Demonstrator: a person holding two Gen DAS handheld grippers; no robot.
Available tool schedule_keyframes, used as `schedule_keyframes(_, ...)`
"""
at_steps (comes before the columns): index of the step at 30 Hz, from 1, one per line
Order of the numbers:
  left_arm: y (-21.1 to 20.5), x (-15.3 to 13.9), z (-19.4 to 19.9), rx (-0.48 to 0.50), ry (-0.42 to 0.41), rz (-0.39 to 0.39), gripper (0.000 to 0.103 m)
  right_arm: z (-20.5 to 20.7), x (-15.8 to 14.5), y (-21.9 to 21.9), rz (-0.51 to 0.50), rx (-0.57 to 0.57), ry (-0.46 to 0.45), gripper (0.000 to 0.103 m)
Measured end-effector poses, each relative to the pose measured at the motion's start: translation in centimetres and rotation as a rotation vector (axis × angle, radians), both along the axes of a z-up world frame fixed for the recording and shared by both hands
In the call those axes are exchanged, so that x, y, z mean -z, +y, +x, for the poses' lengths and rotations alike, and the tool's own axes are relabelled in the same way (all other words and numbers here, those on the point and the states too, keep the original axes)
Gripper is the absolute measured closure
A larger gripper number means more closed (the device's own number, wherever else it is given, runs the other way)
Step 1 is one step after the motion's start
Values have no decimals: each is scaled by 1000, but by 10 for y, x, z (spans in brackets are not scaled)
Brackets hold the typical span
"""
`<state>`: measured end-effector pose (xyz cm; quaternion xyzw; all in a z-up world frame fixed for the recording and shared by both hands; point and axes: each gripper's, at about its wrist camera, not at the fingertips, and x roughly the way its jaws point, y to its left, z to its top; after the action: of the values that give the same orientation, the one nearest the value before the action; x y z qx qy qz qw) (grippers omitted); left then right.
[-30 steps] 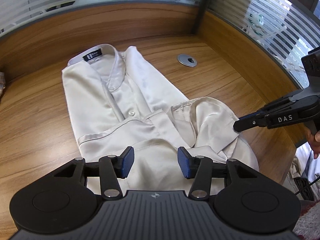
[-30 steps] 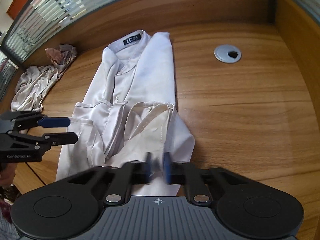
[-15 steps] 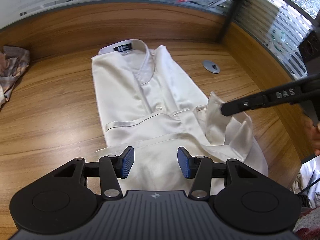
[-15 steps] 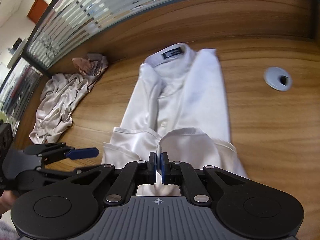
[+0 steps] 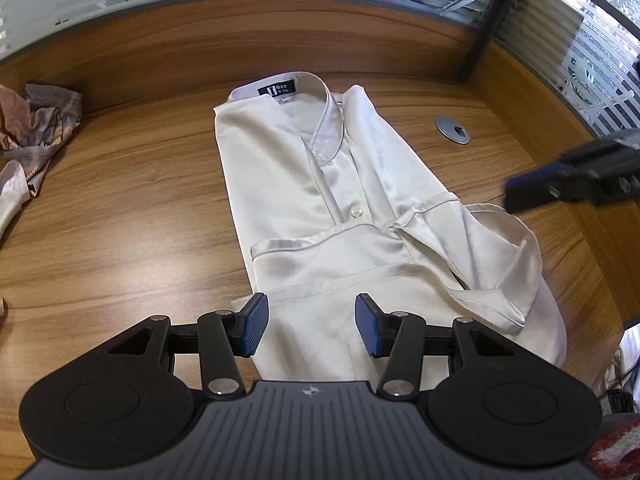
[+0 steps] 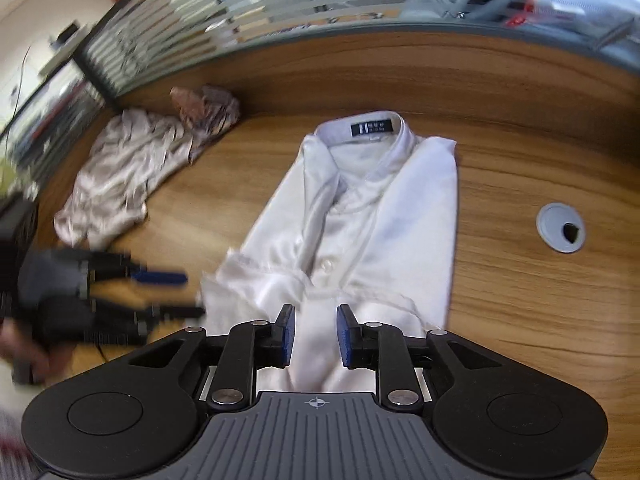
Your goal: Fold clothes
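A cream satin shirt (image 5: pixel 320 200) lies face up on the wooden table (image 5: pixel 120 208), collar at the far end, both sides folded in. Its right sleeve (image 5: pixel 492 256) lies loosely folded over the lower right. My left gripper (image 5: pixel 308 330) is open and empty above the shirt's hem. My right gripper (image 6: pixel 316 338) is open and empty over the lower shirt (image 6: pixel 360 232). In the left wrist view the right gripper (image 5: pixel 520 196) hovers blurred just right of the sleeve. The left gripper (image 6: pixel 176 292) shows blurred at the shirt's left in the right wrist view.
A pile of crumpled garments (image 6: pixel 132 168) lies at the table's far left, also seen in the left wrist view (image 5: pixel 32 140). A grey cable grommet (image 6: pixel 560 228) sits in the table right of the shirt. A wooden wall (image 5: pixel 280 40) borders the back and right.
My right gripper has opened and let go of the sleeve, which now lies on the shirt. The right gripper has pulled away to the right. The left gripper has drawn back slightly.
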<state>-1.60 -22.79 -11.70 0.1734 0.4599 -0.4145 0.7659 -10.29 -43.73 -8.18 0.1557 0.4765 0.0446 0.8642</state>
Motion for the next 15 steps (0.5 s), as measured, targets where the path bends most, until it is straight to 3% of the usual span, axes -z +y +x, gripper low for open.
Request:
schedule_keyframes(6,-7,2,6,15,0,9,49,-31,4,4,-93,-98,36,70)
schedule_keyframes(15,-9,3,8,11,3,19,46,-53,22,34,-204,-298,33,67)
